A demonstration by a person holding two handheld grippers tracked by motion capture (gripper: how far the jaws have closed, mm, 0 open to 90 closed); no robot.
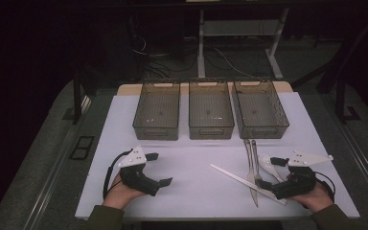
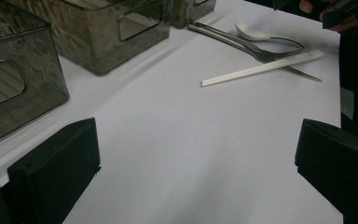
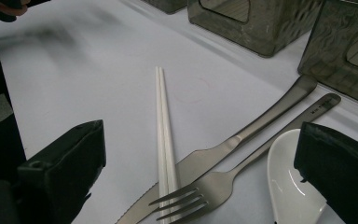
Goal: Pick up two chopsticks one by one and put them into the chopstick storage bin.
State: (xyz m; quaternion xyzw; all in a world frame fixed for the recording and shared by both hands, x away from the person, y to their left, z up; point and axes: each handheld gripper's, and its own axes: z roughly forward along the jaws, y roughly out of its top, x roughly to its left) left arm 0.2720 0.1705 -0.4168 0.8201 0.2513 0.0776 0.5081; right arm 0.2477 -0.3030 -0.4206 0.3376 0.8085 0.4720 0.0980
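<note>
On the right side of the white-covered desk (image 1: 196,158), a small heap of cutlery lies right in front of the right hand-held gripper (image 1: 271,172), whose jaws stand wide apart with nothing between the pads. In the right gripper view the fork (image 3: 205,191), knife (image 3: 242,135) and chopsticks (image 3: 164,135) sit between the two black jaws, while the white spoon (image 3: 286,182) lies partly under the right-hand jaw. No pad touches any of them.

The left hand-held gripper (image 1: 162,168) rests well apart from the cutlery on the left side of the desk, its jaws also spread wide and empty over bare cloth.

A small stamped mark shows on the fork handle near its end, too small to read.

The chopsticks are a white pair lying side by side, crossing over the knife blade and the fork's tines. The knife is matte steel with a serrated edge; the fork is matte steel and lies alongside it, the handles of both pointing toward the three smoky translucent bins (image 1: 210,115) standing in a row at the far side.
</note>
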